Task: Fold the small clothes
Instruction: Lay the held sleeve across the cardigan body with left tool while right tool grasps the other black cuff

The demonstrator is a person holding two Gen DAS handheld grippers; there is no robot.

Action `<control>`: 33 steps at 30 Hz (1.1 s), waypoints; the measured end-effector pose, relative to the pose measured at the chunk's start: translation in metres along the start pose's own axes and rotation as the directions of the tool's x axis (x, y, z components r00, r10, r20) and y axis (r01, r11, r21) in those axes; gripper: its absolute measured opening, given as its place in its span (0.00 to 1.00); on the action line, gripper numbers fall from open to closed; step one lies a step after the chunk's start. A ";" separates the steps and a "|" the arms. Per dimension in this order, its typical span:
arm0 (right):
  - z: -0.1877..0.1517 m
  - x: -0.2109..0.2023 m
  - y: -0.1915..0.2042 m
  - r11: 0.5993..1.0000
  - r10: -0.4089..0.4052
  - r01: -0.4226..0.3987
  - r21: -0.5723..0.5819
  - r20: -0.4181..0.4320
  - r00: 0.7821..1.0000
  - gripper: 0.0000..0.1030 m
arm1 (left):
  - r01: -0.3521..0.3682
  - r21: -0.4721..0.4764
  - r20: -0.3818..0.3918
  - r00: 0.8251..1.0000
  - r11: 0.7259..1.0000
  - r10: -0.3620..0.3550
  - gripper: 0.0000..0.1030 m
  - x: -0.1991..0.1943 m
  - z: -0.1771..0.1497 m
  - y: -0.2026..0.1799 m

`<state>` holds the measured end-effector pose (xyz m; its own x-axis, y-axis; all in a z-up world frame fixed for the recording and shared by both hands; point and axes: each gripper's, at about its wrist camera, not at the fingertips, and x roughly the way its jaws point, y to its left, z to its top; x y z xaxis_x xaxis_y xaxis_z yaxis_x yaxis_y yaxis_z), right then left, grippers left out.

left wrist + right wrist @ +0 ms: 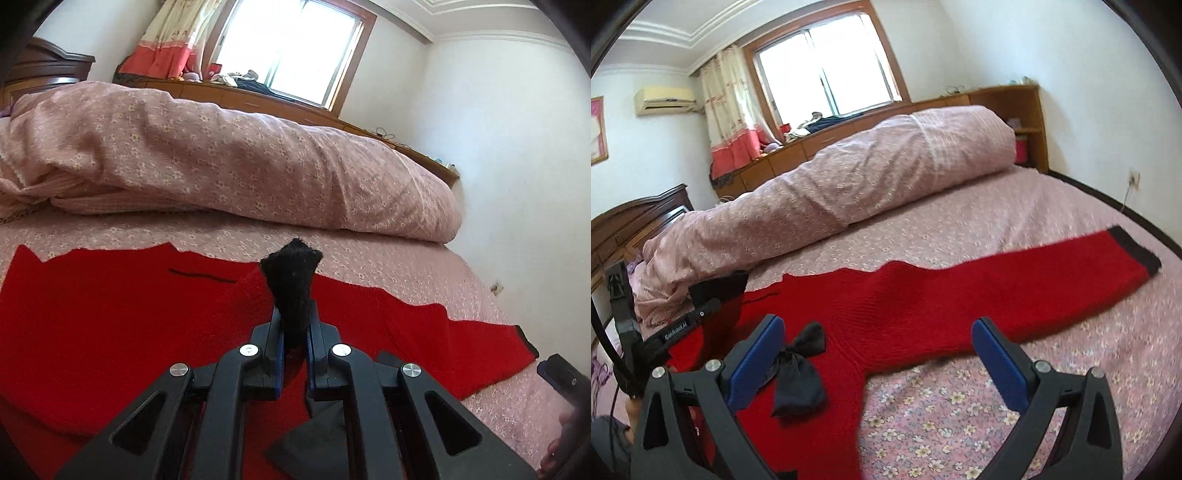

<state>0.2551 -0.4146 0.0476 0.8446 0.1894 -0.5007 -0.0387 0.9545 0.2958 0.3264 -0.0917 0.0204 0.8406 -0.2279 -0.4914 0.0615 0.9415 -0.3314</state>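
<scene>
A red knit sweater [110,314] lies spread on the bed, with a black bow [801,373] on its chest. My left gripper [293,328] is shut on the sleeve's black cuff [291,277], which sticks up between the blue pads, folded over the sweater's body. In the right wrist view, the left gripper [709,306] sits at the left with that cuff [720,286]. My right gripper [879,324] stands open above the sweater's [905,306] armpit, nothing between its fingers. The other sleeve stretches right to its black cuff [1134,251].
A rolled pink floral duvet [221,155] lies across the bed behind the sweater. The pink floral sheet [960,413] shows bare in front and to the right. A dark wooden headboard [635,221] is at the left; wooden cabinets [1004,99] run under the window.
</scene>
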 end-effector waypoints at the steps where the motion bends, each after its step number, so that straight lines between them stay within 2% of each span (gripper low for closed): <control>1: -0.001 0.001 -0.001 1.000 -0.005 0.005 0.006 -0.005 1.000 1.00 | 0.000 -0.007 -0.004 1.000 1.000 -0.001 0.03 0.002 -0.002 -0.001; 5: -0.002 0.002 -0.001 1.000 -0.006 0.006 0.009 -0.011 1.000 1.00 | 0.006 -0.020 -0.019 1.000 1.000 -0.006 0.03 0.009 -0.007 -0.001; 9: -0.003 0.003 0.000 1.000 -0.014 0.014 0.002 -0.014 1.000 1.00 | 0.018 0.028 -0.025 1.000 0.999 -0.018 0.03 0.015 -0.014 -0.015; 14: -0.004 0.002 -0.001 1.000 -0.013 0.014 0.011 -0.019 1.000 1.00 | 0.002 0.099 -0.037 0.999 0.995 0.002 0.03 0.019 -0.021 -0.033; 21: -0.005 0.006 -0.005 0.999 -0.011 0.013 0.037 -0.037 0.999 1.00 | 0.024 0.122 -0.061 0.998 0.992 -0.017 0.03 0.021 -0.024 -0.038; 24: -0.004 0.004 -0.006 0.999 0.010 -0.009 0.050 -0.025 1.000 1.00 | 0.011 0.140 -0.112 0.994 0.990 0.005 0.11 0.027 -0.028 -0.042; 25: -0.004 0.003 -0.006 0.998 0.019 -0.018 0.052 -0.019 1.000 1.00 | 0.025 0.134 -0.136 0.991 0.991 -0.007 0.15 0.028 -0.029 -0.043; 28: -0.005 0.001 -0.007 0.999 0.015 -0.014 0.040 -0.013 1.000 1.00 | 0.072 0.100 -0.179 0.982 0.992 -0.053 0.20 0.025 -0.032 -0.045; 31: -0.006 -0.002 -0.014 0.999 -0.001 0.002 0.038 -0.020 1.000 1.00 | 0.081 0.076 -0.159 0.985 0.994 -0.068 0.25 0.013 -0.033 -0.048; 33: -0.007 -0.006 -0.021 0.999 -0.002 0.004 0.054 -0.023 1.000 1.00 | 0.089 0.041 -0.140 0.987 0.995 -0.083 0.25 0.004 -0.030 -0.044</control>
<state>0.2465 -0.4344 0.0385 0.8324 0.1923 -0.5198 -0.0067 0.9413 0.3375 0.3111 -0.1420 0.0087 0.7490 -0.3376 -0.5701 0.1583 0.9267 -0.3407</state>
